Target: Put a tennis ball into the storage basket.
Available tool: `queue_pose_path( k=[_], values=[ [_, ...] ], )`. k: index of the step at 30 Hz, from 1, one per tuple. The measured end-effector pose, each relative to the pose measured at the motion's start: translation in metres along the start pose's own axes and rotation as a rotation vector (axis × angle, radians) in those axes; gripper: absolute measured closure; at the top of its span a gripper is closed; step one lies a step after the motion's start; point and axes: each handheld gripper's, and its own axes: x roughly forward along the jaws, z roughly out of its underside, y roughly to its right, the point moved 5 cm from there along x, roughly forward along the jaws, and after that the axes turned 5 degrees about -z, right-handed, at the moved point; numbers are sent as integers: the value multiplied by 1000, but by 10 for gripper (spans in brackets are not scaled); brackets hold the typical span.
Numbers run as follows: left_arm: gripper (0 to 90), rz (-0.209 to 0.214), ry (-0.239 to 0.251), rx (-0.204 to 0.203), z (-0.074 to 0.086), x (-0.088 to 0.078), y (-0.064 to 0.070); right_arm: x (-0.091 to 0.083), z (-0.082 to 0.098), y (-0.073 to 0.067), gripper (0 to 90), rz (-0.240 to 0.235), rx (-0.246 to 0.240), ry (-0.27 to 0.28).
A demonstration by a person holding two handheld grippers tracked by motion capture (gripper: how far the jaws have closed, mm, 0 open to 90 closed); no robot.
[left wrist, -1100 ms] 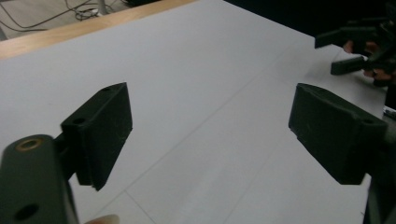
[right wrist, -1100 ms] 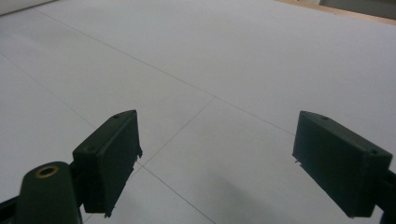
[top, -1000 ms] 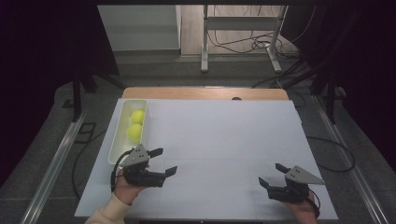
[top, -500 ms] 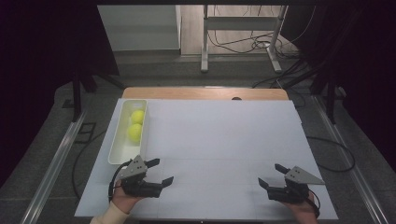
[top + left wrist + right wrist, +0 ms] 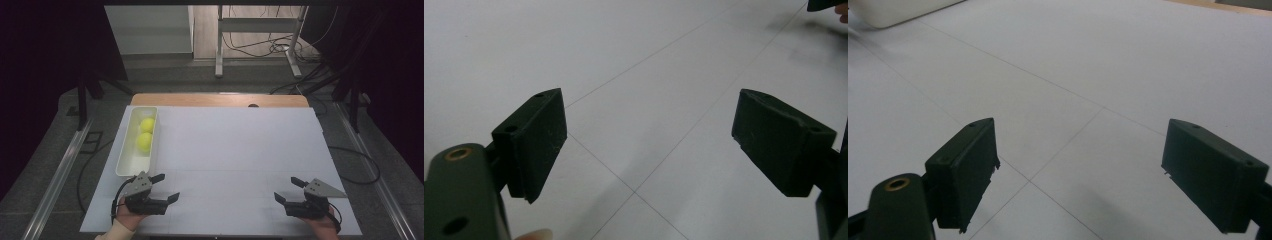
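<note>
My left gripper (image 5: 166, 187) has its jaws standing apart with nothing between them; in the left gripper view (image 5: 644, 145) I see bare white sheet and its thin seam lines in the gap. It sits low at the near left of the surface (image 5: 240, 150), its jaws pointing toward the right and slightly away from me. My right gripper (image 5: 289, 190) is likewise spread open and holds nothing; in the right gripper view (image 5: 1078, 170) the gap between the two black pads shows plain white sheet. It rests at the near right, its jaws aimed left and a little away from me, so the two grippers face each other, well apart.

Nearest my left gripper is the white tray (image 5: 126, 167), a long narrow rectangular bin with rounded corners. Its long axis runs away from me along the left edge of the white sheet, and its near end lies just beyond the left gripper without touching it. A corner of it shows at the top left of the right gripper view (image 5: 898, 12).

Inside the tray lie two yellow-green balls, one behind the other along its length: the nearer ball (image 5: 144, 142) about midway, and the farther ball (image 5: 147, 125) just beside it toward the far end. The near part of the tray is bare.
</note>
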Motion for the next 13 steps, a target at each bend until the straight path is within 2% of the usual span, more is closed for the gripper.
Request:
queue_pose_path(
  k=[4, 13],
  values=[
    [153, 0, -6, 14, 0, 2, 1, 0, 0, -3, 148, -12, -9, -3],
    [153, -2, -2, 12, -1, 2, 2, 0, 0, -4, 149, -21, -16, 2]
  ],
)
